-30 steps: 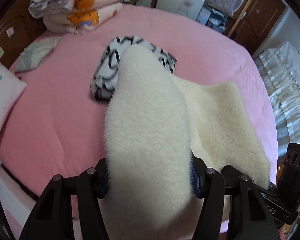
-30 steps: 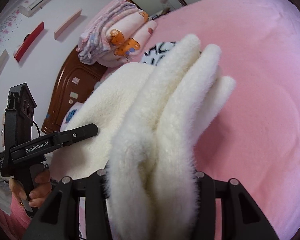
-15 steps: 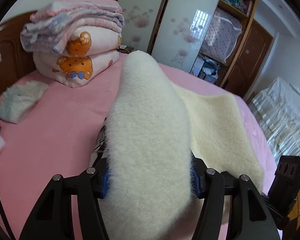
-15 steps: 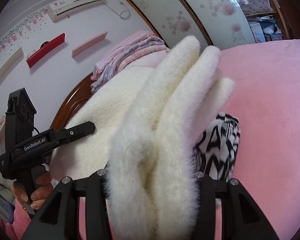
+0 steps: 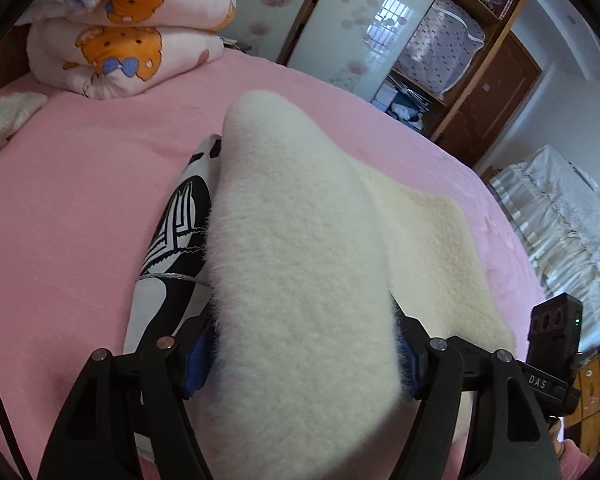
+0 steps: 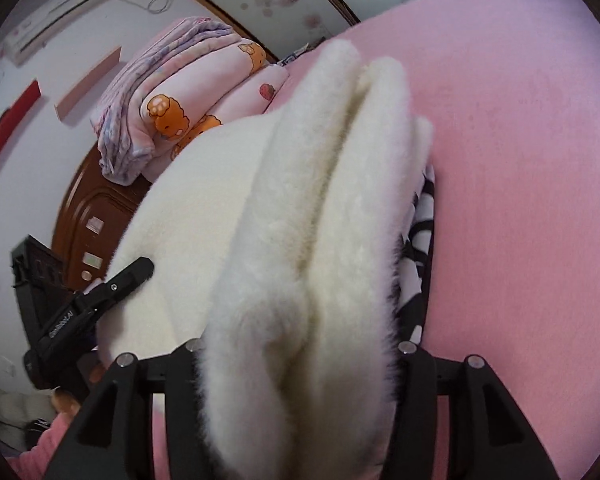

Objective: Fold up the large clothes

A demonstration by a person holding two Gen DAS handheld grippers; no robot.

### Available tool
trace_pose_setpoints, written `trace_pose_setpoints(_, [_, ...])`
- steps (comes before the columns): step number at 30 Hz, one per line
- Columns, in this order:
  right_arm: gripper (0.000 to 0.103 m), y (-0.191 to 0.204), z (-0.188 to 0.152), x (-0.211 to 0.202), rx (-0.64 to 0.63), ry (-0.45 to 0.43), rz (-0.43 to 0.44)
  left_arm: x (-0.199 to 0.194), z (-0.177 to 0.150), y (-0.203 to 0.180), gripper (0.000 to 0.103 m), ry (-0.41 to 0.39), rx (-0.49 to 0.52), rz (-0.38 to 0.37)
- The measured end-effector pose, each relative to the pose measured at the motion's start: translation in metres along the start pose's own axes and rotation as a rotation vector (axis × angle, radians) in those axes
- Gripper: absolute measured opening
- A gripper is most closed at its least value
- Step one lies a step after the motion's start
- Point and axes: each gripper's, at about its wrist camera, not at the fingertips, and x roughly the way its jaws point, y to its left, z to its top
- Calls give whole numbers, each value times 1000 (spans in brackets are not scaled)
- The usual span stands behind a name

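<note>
A thick folded cream fleece garment (image 5: 300,260) hangs between both grippers, and its flat part (image 5: 428,248) spreads toward the right hand. It lies over a folded black-and-white garment (image 5: 176,240) on the pink bed (image 5: 80,200). My left gripper (image 5: 304,356) has its jaws opening. The fleece still fills the gap, but the blue pads (image 5: 198,356) stand just off its sides. My right gripper (image 6: 298,348) is also opening, its fingers still pressed into the bunched fleece (image 6: 320,220). The black-and-white garment (image 6: 420,232) shows under the fleece's right edge.
Stacked bear-print quilts (image 5: 120,40) sit at the head of the bed by a brown headboard (image 6: 96,208). A mirrored wardrobe (image 5: 360,20) and shelves stand behind. A second bed with white covers (image 5: 560,208) is at the right. A pale cloth (image 5: 4,120) lies at the far left.
Both grippers have carried the fleece forward and down, so it now rests over the black-and-white garment. The left jaws have widened, showing more of the blue pads.
</note>
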Motion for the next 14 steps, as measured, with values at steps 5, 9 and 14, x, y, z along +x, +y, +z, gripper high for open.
trace_pose_setpoints(5, [50, 2, -6, -2, 66, 4, -3, 5, -1, 4, 79, 1, -7, -14])
trace_pose_setpoints(9, [52, -6, -10, -10, 171, 0, 31, 3, -15, -1, 94, -11, 23, 21])
trace_pose_setpoints(14, [52, 3, -19, -28, 171, -11, 0, 3, -15, 2, 94, 4, -2, 14])
